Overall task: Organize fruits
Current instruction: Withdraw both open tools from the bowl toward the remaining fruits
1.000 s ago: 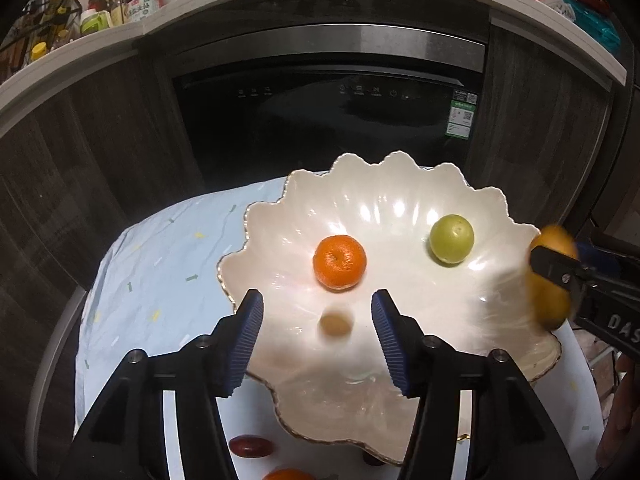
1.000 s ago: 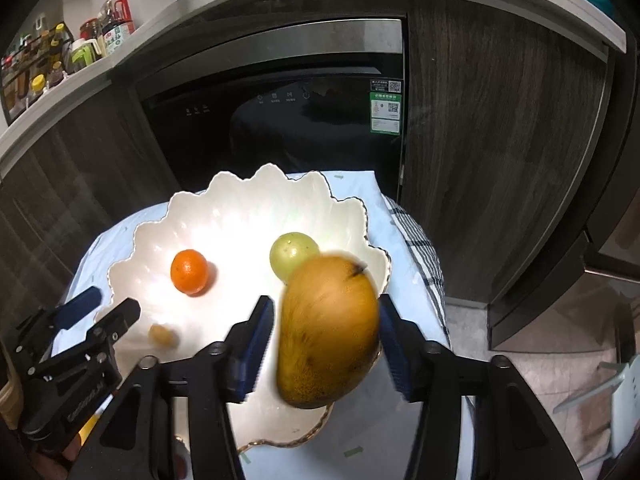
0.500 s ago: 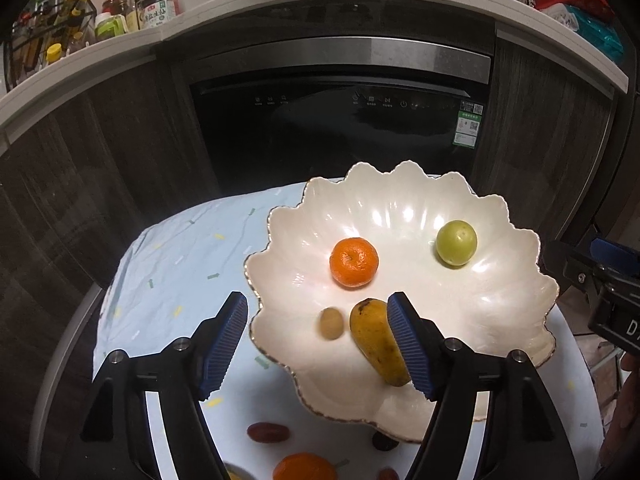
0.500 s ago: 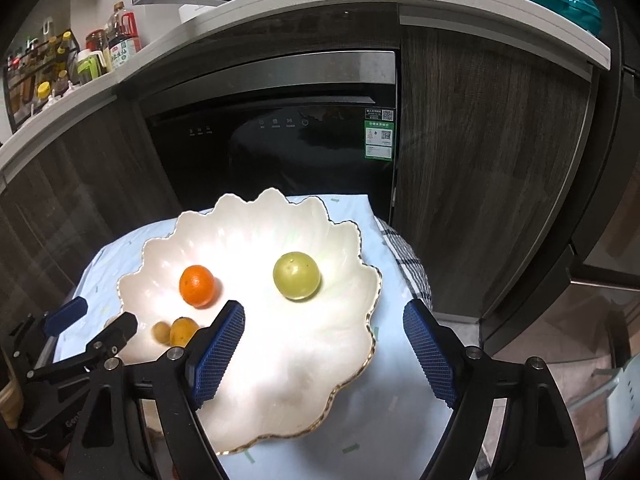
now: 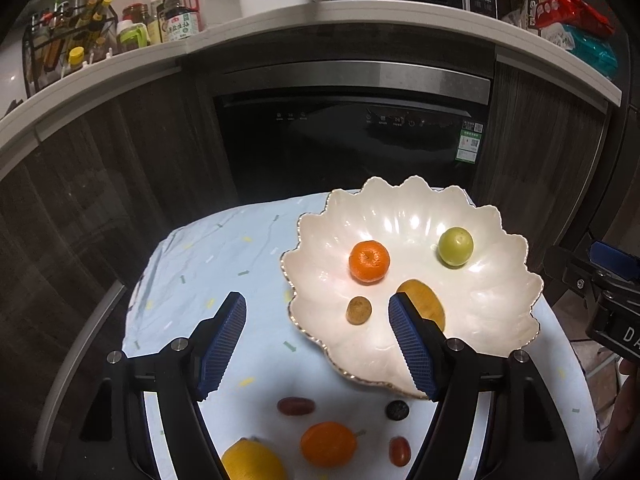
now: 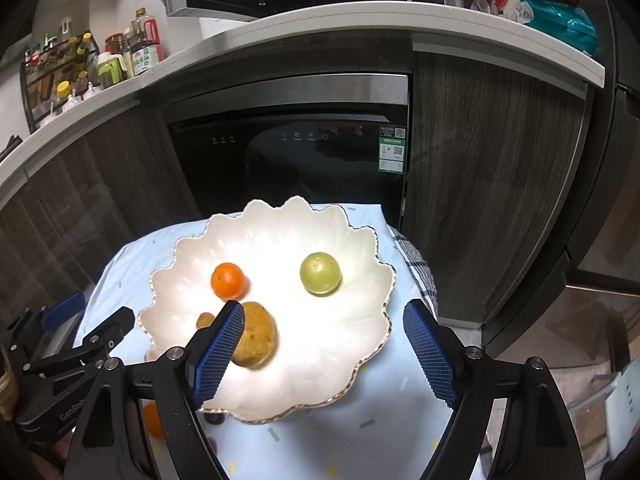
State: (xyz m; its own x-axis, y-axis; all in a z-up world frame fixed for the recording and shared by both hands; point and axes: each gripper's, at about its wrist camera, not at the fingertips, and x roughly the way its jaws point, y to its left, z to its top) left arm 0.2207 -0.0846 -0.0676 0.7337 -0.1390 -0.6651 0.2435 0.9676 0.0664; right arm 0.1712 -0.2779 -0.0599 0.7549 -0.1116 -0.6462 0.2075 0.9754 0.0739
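A white scalloped bowl [image 5: 500, 320] [image 6: 340, 340] stands on the pale blue cloth. In it lie a tangerine [image 5: 369, 261] [image 6: 228, 280], a green round fruit [image 5: 455, 246] [image 6: 320, 278], a yellow-brown mango [image 5: 424, 300] [image 6: 256, 338] and a small brown fruit [image 5: 359, 310] [image 6: 205, 320]. My left gripper [image 5: 316, 308] hangs open over the bowl's near left rim, nothing between its pads. My right gripper [image 6: 323, 312] is open above the bowl's near side and holds nothing; the mango lies behind its left finger.
On the cloth in front of the bowl lie a dark red fruit [image 5: 296, 406], a dark berry [image 5: 397, 410], an orange [image 5: 328, 444], a lemon [image 5: 252, 464] and a small red fruit [image 5: 400, 451]. A black appliance door [image 5: 352, 148] and dark cabinets stand behind. A checked towel [image 6: 420, 276] hangs off the right edge.
The mango left my right gripper and now lies in the bowl. Both grippers opened wider and drew back and upward from the bowl.
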